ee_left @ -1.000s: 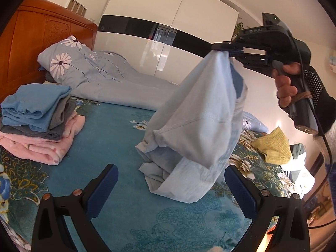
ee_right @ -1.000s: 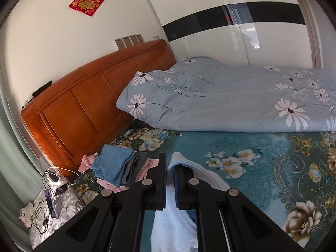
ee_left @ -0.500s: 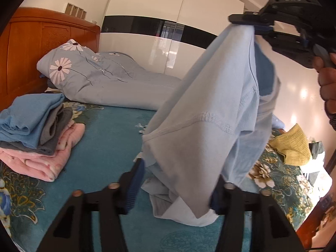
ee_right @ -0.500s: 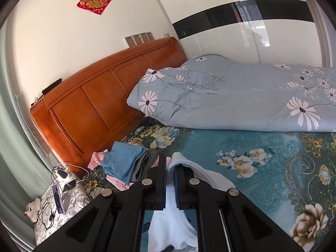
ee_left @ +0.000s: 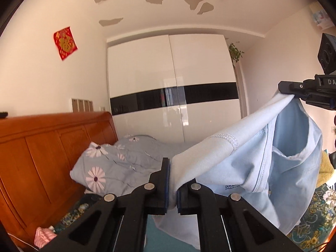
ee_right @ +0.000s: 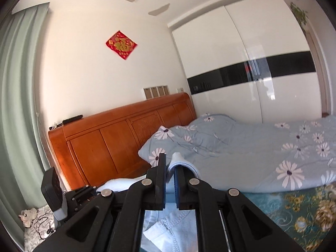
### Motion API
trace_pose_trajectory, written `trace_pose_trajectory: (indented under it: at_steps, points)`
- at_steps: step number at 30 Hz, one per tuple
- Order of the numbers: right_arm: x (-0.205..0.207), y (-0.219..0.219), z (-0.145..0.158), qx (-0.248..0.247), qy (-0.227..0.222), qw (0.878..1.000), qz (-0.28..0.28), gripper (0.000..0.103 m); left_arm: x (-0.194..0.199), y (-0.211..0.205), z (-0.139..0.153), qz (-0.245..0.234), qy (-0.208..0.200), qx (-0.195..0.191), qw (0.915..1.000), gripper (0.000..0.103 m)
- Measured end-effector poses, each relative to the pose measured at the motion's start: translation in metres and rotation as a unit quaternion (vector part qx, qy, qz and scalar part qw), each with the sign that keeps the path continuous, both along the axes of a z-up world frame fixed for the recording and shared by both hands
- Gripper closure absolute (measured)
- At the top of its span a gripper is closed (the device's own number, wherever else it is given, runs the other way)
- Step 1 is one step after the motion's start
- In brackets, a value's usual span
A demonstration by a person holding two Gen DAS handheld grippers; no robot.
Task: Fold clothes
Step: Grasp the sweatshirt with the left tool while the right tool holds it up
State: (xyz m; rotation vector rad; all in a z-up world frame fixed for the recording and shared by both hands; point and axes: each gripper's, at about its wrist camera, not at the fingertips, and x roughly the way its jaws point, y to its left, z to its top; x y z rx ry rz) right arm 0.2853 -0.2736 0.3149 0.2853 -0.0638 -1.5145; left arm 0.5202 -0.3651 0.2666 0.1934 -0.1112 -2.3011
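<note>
Shirt (ee_left: 241, 163) in pale blue now hangs stretched in the air above the bed (ee_right: 283, 201), clear of its teal sheet. Your left gripper (ee_left: 172, 187), wide open a second ago, has clamped a corner; your right gripper (ee_right: 170, 180) stays pinched on the other edge. With both ends held, you can probably spread it flat for the first fold.

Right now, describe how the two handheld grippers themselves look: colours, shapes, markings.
The left gripper and the right gripper look alike: matte black, angular linkage arms with triangular cut-outs, round silver pivot bolts and flat fingers lined with blue pads. In the left wrist view, the right gripper's body shows white lettering starting "DA". No sleeves or cables are visible.
</note>
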Motion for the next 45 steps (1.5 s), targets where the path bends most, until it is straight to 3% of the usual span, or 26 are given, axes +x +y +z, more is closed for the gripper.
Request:
trace_pose_trajectory:
  at_steps: [2,6,11,14,20,28,33,35,37,38,39,42,45]
  points:
    - [0.009,0.009,0.008,-0.002,0.02,1.0,0.007,0.096,0.008,0.006,0.004,0.004,0.003,-0.011,0.9999,0.097]
    - [0.019,0.007,-0.011,0.047,0.05,0.998,0.017,0.096,0.019,0.003,-0.028,-0.005,-0.002,0.029,0.9996,0.097]
    - [0.01,-0.023,-0.091,0.174,0.026,0.984,0.034,0.096,0.015,0.002,-0.112,-0.009,-0.053,0.102,0.9933,0.098]
    - [0.001,-0.039,-0.139,0.223,0.006,0.974,0.042,0.096,0.011,0.003,-0.16,-0.015,-0.077,0.148,0.9859,0.098]
    - [-0.027,-0.087,-0.21,0.288,-0.068,0.953,0.056,0.096,0.005,-0.02,-0.221,-0.005,-0.102,0.216,0.9709,0.098]
    - [-0.021,-0.165,-0.307,0.372,-0.076,0.923,0.071,0.096,0.008,-0.068,-0.306,0.025,-0.134,0.302,0.9434,0.098]
    - [-0.02,-0.196,-0.36,0.409,-0.096,0.903,0.087,0.096,0.013,-0.09,-0.345,0.036,-0.133,0.346,0.9281,0.098]
    - [-0.016,-0.198,-0.369,0.415,-0.089,0.899,0.107,0.095,0.015,-0.096,-0.357,0.038,-0.131,0.36,0.9229,0.097]
    - [-0.013,-0.189,-0.364,0.404,-0.083,0.902,0.127,0.076,0.017,-0.101,-0.366,0.038,-0.128,0.369,0.9196,0.096]
    - [-0.012,-0.183,-0.361,0.398,-0.081,0.904,0.137,0.059,0.017,-0.102,-0.368,0.038,-0.126,0.372,0.9187,0.096]
    - [-0.012,-0.177,-0.356,0.389,-0.084,0.905,0.147,0.052,0.017,-0.103,-0.37,0.038,-0.124,0.374,0.9183,0.095]
    - [-0.018,-0.15,-0.331,0.354,-0.087,0.917,0.164,0.052,0.017,-0.103,-0.372,0.038,-0.123,0.373,0.9187,0.095]
    - [-0.041,-0.117,-0.308,0.306,-0.065,0.938,0.147,0.051,0.017,-0.102,-0.373,0.037,-0.125,0.368,0.9205,0.095]
